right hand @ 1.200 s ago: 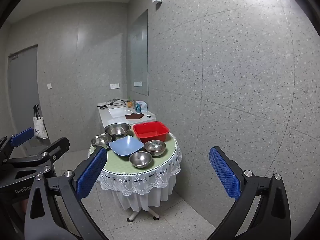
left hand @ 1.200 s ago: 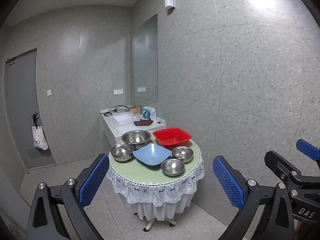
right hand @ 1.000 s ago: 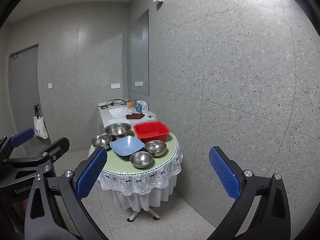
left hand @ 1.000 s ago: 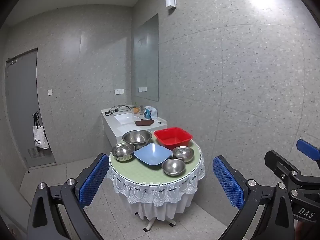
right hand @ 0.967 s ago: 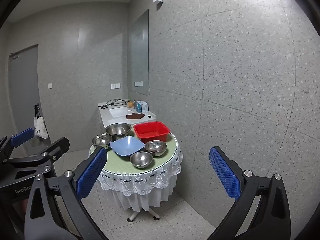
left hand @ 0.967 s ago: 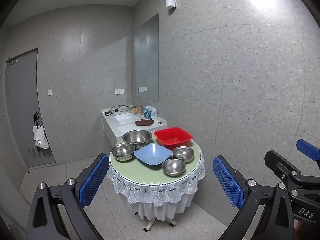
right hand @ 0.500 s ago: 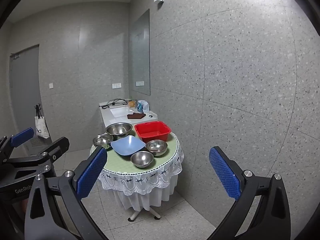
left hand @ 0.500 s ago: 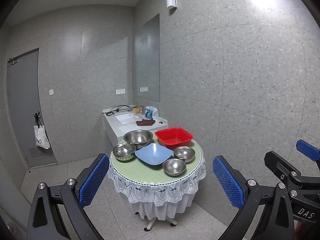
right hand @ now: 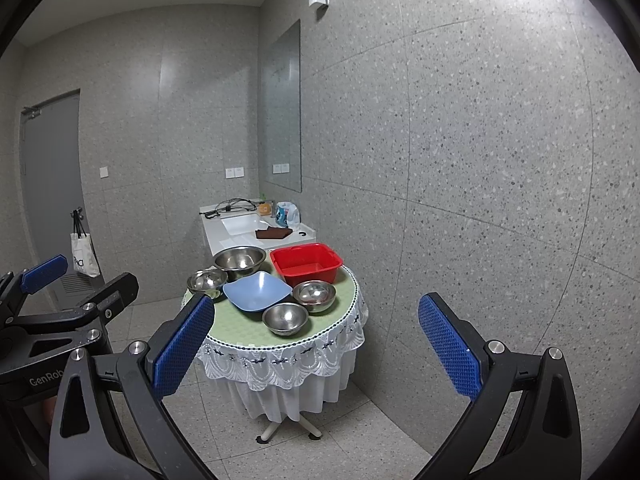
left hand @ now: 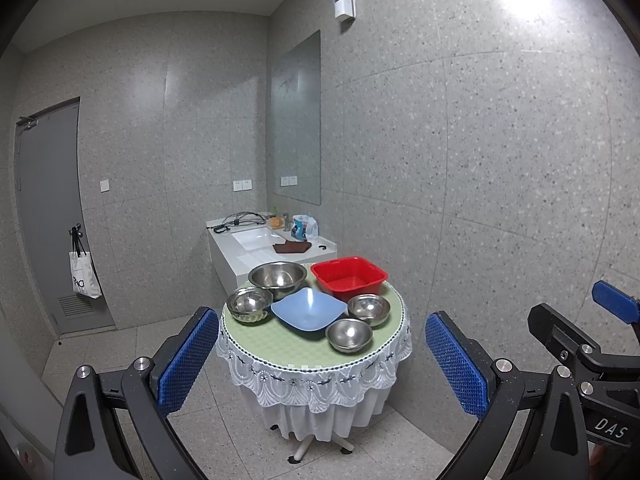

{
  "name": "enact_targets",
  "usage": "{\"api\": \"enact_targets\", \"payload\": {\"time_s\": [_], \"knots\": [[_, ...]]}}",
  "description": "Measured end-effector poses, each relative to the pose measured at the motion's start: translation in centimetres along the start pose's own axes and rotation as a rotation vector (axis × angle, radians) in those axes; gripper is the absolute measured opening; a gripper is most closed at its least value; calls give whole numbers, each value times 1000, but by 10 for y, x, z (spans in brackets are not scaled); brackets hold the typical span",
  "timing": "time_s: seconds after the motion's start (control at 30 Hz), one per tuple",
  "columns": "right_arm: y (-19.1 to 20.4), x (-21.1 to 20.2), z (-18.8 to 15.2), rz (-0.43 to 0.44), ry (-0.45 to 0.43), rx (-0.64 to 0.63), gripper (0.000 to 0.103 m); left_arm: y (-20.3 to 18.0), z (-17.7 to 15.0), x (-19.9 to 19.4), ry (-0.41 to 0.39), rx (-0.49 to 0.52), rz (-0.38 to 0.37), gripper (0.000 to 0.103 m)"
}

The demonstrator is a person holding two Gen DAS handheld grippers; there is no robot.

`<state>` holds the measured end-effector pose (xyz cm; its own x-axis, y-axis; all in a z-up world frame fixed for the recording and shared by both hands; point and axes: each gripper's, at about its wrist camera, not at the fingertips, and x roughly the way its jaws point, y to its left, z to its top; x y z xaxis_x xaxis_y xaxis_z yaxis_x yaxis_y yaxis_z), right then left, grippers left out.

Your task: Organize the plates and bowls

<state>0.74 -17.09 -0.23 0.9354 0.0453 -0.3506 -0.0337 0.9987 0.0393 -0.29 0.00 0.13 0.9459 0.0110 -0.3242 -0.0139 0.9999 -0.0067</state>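
A small round table [left hand: 280,344] with a green cloth and white lace stands well ahead of both grippers. On it are a red square basin [left hand: 349,276], a large steel bowl [left hand: 277,277], a blue square plate [left hand: 309,309] and three smaller steel bowls [left hand: 249,304] [left hand: 368,308] [left hand: 349,334]. The same set shows in the right wrist view: basin [right hand: 306,263], large bowl [right hand: 239,260], plate [right hand: 258,290]. My left gripper [left hand: 320,364] is open and empty. My right gripper [right hand: 316,354] is open and empty. Both are far from the table.
A white sink counter [left hand: 264,240] with a brown cloth, cables and a bag stands behind the table against the grey wall. A mirror [left hand: 297,120] hangs above it. A grey door [left hand: 48,216] with a tote bag [left hand: 83,278] is at left. Tiled floor surrounds the table.
Both views have crept slightly nearer the table. Both grippers stay open, and nothing on the table has moved.
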Motion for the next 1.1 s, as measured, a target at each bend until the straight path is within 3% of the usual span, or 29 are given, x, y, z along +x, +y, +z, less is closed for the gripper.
{"api": "enact_targets", "payload": {"time_s": [1.1], "knots": [[11, -10, 3, -3, -5, -7, 103, -2, 2, -7, -12, -3, 7, 102]]}}
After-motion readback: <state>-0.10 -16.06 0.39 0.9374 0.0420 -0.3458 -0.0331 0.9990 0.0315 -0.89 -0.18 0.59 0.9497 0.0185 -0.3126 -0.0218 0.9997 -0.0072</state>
